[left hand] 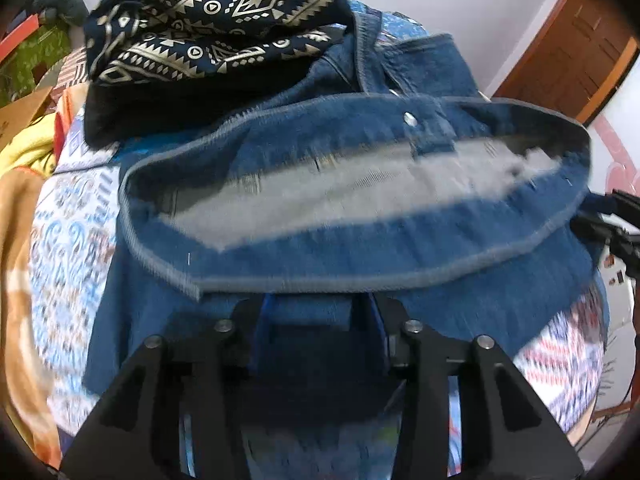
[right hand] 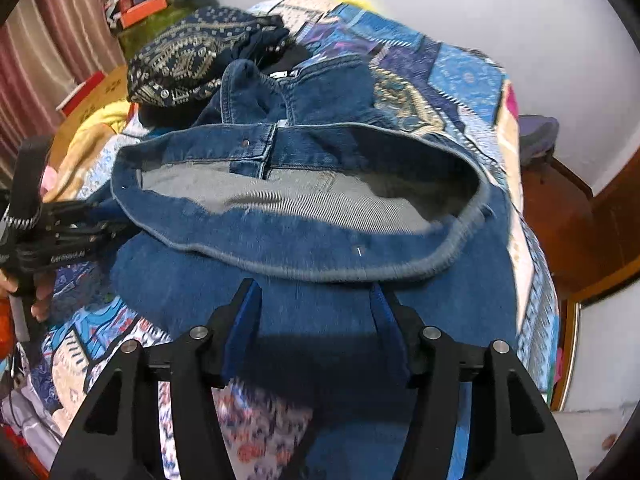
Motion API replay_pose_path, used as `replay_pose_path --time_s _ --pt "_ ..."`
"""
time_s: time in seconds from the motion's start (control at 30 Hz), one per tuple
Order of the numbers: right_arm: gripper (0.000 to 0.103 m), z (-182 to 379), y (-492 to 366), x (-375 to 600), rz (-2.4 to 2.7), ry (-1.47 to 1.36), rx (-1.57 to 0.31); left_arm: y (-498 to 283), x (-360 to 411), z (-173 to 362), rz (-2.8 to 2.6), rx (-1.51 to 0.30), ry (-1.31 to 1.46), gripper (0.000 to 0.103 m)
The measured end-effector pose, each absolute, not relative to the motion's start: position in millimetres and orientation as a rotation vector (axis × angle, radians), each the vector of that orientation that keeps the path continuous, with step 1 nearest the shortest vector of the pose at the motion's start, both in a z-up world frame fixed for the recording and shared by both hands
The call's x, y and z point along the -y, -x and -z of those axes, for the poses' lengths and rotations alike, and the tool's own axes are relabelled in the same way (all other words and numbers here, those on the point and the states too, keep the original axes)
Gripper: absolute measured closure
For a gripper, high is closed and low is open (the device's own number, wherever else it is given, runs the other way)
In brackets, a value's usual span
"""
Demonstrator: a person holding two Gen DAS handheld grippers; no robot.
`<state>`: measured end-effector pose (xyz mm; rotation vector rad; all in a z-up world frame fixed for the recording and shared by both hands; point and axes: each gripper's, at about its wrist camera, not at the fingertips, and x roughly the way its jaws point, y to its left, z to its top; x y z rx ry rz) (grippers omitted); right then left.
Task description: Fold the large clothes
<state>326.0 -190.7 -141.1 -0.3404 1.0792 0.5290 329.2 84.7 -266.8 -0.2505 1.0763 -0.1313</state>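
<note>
Blue jeans (left hand: 360, 240) lie on a patterned bed quilt (left hand: 68, 216), waistband open and grey inside showing. They also show in the right wrist view (right hand: 320, 240). My left gripper (left hand: 316, 312) is open, its fingers spread over the near denim fold, just below the waistband hem. My right gripper (right hand: 316, 300) is open, blue pads (right hand: 246, 312) apart over the denim near the waistband. The left gripper also shows in the right wrist view (right hand: 60, 236) at the jeans' left edge; the right gripper's tip shows at the right edge of the left wrist view (left hand: 612, 224).
A folded navy garment with gold pattern (left hand: 208, 28) lies at the far end of the jeans, also in the right wrist view (right hand: 188, 60). A yellow-orange blanket (left hand: 20, 200) lies left. A wooden door (left hand: 580, 48) stands right. Boxes (right hand: 140, 10) sit far left.
</note>
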Motion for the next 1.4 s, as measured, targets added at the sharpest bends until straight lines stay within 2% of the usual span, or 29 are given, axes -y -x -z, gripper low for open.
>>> replay_pose_path --time_s 0.13,0.37,0.47,0.9,0.97,1.07,1.23,1.4 --pt "0.050 148 -362 180 -0.536 0.290 -1.141 -372 -100 260 0.083 -1.083 0.277 0.062" --pt "0.049 107 -400 209 -0.375 -0.012 -0.959 -402 -136 204 -0.070 -0.875 0.310 0.062" --pt "0.049 101 -389 209 -0.399 -0.001 -0.943 -394 -142 195 -0.064 -0.861 0.332 0.062" --pt "0.049 118 -313 163 -0.518 0.303 -0.938 -330 -106 207 0.013 -0.965 0.228 0.060" --pt "0.049 119 -304 163 -0.520 0.315 -0.932 -313 -108 208 0.002 -0.971 0.262 0.049" --pt "0.046 124 -298 164 -0.515 0.323 -0.938 -292 -120 212 -0.012 -0.954 0.333 0.042" --pt "0.045 138 -297 169 -0.479 0.315 -0.992 -263 -153 226 -0.109 -0.967 0.449 0.041" --pt "0.042 141 -291 171 -0.462 0.313 -0.968 -234 -187 255 -0.142 -1.000 0.660 0.041"
